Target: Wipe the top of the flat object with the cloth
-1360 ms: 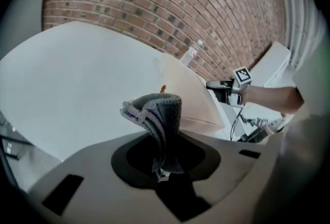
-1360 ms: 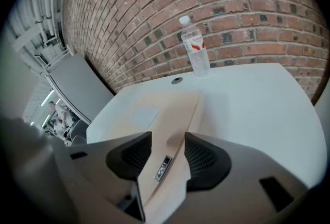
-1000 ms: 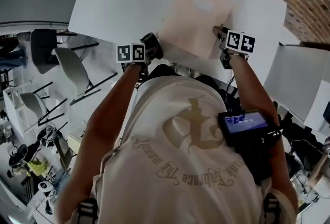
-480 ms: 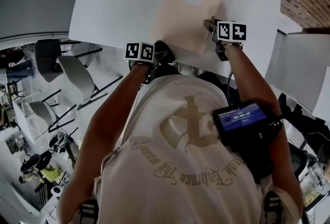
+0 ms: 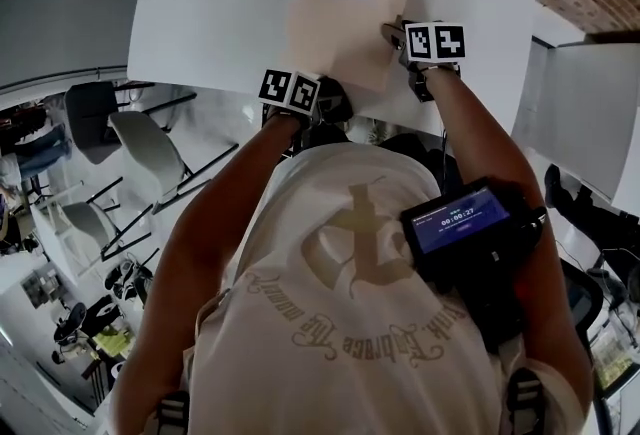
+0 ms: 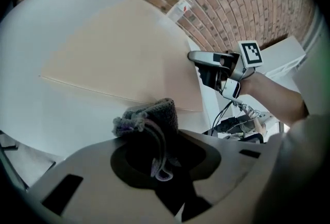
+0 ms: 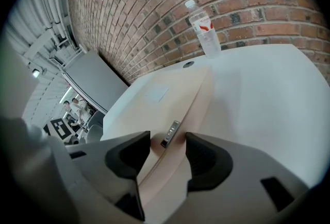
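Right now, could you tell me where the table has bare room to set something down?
The table is bare left of the flat object, and right of it up to the bottle. The near edge is crowded: left gripper with cloth, right gripper at the object's side.

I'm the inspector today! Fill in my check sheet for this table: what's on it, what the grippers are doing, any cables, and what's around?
Surface: white table, matte, no spills seen.
Job's things: beige flat object lies flat on the table; grey cloth is bunched by its near edge.
Clutter: water bottle upright at the far edge; round grommet in the tabletop.
Grippers: left gripper shut on the cloth; right gripper has its fingers apart, astride the flat object's right edge.
Cables: dark cables hang below the right arm.
Surroundings: brick wall behind the table; chairs on the floor to the left.
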Motion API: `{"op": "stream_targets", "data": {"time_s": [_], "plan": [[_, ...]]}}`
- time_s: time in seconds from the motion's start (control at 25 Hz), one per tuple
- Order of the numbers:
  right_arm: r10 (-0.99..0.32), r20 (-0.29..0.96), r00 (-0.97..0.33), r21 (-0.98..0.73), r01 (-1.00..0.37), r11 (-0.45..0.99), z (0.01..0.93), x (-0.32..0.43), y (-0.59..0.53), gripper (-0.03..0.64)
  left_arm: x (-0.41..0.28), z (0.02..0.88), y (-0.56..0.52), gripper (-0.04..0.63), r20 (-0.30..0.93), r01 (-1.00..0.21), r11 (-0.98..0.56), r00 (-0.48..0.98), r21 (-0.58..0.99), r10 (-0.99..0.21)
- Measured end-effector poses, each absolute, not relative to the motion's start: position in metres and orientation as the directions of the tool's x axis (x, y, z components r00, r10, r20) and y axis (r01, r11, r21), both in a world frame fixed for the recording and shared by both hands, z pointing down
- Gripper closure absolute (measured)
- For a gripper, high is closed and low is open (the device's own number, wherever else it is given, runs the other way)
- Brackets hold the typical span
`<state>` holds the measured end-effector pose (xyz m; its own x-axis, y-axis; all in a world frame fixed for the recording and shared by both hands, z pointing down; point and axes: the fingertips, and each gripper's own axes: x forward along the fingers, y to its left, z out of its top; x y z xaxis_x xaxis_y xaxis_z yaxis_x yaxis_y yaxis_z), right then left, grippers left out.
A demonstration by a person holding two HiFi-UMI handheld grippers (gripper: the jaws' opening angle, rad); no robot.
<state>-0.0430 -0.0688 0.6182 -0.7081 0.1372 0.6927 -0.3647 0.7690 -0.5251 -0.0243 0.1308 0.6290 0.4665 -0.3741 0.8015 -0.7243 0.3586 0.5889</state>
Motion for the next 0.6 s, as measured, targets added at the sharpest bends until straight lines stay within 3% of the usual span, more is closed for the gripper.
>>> {"op": "stream_targets", "data": {"time_s": [0.6], "plan": [[0.123,0.678,-0.724,-0.517,-0.351,0.780,0.619,-0.046,-0.072,0.403,0.070,0.636,0.090,0.491,0.768,-0.778,0.052,0.605,0.627,-0.209]]}}
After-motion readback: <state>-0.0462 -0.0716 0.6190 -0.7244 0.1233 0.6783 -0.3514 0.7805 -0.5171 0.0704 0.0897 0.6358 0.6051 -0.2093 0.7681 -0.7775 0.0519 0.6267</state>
